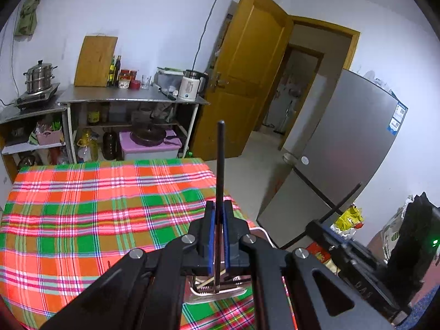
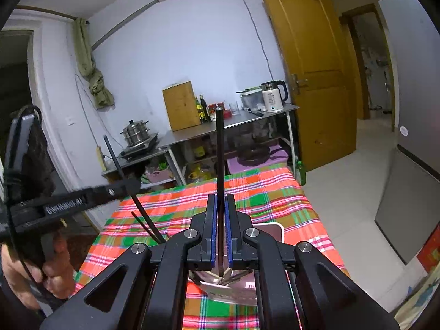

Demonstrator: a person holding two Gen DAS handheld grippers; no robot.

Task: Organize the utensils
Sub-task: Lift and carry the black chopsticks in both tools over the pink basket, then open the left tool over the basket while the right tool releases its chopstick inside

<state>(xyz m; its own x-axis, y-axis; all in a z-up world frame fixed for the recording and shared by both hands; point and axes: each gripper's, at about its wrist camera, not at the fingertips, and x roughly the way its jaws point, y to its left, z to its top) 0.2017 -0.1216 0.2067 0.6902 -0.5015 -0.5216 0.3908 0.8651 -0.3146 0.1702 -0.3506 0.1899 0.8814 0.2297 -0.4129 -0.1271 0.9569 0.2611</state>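
My left gripper (image 1: pixel 219 206) is shut on a black chopstick (image 1: pixel 220 165) that stands upright above the plaid tablecloth (image 1: pixel 82 209). My right gripper (image 2: pixel 219 200) is shut on another black chopstick (image 2: pixel 219 151), also upright. Below the jaws of each gripper a metal tray (image 1: pixel 220 295) holds several utensils; it also shows in the right wrist view (image 2: pixel 236 295). The right gripper and its chopstick (image 1: pixel 342 205) show at the right of the left wrist view. The left gripper (image 2: pixel 82 200) with its chopstick (image 2: pixel 121 170) shows at the left of the right wrist view.
A pink box (image 2: pixel 271 232) lies on the table beyond the tray. A metal shelf (image 1: pixel 132 99) with kettle, bottles and a cutting board stands behind the table. A grey fridge (image 1: pixel 343 148) stands to the right, beside an open wooden door (image 1: pixel 247 77).
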